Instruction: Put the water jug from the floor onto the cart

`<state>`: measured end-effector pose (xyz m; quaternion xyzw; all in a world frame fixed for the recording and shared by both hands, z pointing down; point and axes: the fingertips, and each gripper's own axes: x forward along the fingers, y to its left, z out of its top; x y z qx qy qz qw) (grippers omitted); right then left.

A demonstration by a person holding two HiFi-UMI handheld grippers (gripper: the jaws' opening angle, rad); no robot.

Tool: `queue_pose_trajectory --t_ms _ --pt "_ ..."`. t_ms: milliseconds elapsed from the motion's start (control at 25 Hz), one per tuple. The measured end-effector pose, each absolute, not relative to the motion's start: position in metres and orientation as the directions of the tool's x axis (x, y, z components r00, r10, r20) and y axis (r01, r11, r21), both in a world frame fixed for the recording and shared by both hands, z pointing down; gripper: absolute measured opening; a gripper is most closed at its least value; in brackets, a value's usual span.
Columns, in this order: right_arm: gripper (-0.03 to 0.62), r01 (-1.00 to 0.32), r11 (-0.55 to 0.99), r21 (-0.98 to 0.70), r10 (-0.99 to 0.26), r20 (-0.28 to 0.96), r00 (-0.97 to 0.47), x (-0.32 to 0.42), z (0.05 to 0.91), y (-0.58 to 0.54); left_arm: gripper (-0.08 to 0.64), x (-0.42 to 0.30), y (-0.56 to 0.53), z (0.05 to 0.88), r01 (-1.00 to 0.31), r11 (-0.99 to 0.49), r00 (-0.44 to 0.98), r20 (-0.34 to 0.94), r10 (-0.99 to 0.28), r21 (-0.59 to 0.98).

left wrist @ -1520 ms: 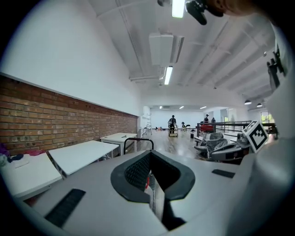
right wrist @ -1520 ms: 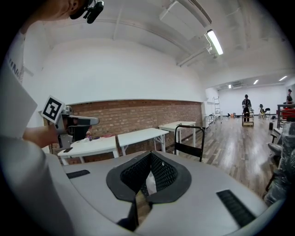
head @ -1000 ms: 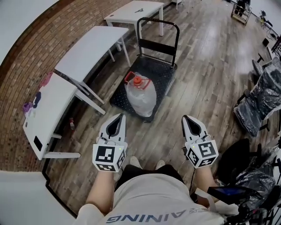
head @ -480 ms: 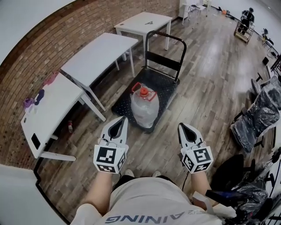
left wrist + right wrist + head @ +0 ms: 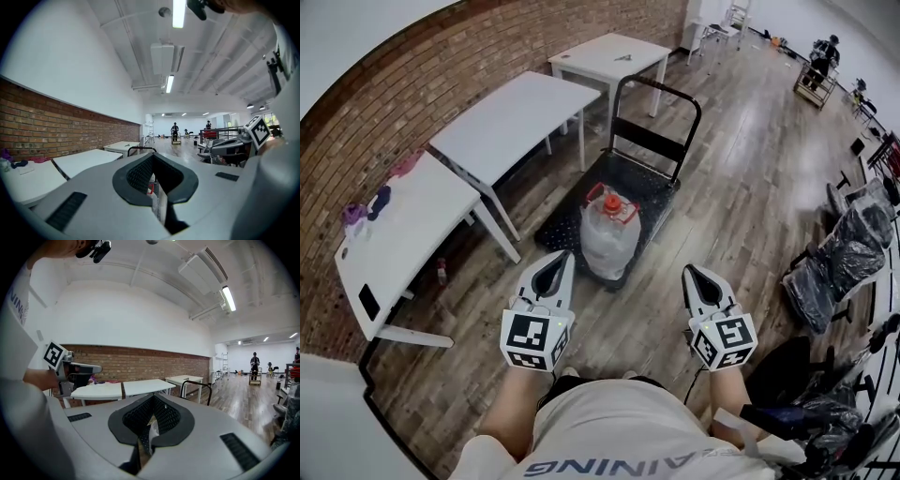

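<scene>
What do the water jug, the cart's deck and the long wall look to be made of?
Water jug: translucent, whitish plastic by its cloudy see-through body, with an orange-red cap and handle, likely plastic too. Cart's deck: dark, matte, finely textured surface, perhaps rubber or plastic matting; unsure. Long wall: reddish-brown brick, mortar lines visible.

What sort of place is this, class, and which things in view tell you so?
Probably a large workshop or lab hall: a long brick wall, plain white tables, a platform cart on the plank floor, and plastic-wrapped chairs set aside.
</scene>
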<state>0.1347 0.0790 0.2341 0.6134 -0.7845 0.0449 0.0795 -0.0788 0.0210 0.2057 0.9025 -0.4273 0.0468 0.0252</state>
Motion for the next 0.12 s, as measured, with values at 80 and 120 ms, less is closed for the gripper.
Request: queue_pose_trajectory --t_ms 80,120 --pt "0.004 -0.969 0.244 0.033 -0.955 0.184 -0.234 0.1294 0.2331 0.0778 0.002 -0.0835 0.0195 0.2051 -0.771 -0.637 0.634 0.105 -0.766 0.007" --pt "0.003 -0.969 0.244 0.035 -0.954 0.186 -0.234 0.1266 0.2328 0.0772 0.002 -0.0857 0.0189 0.2048 -0.770 -0.638 0.635 0.105 -0.765 0.007"
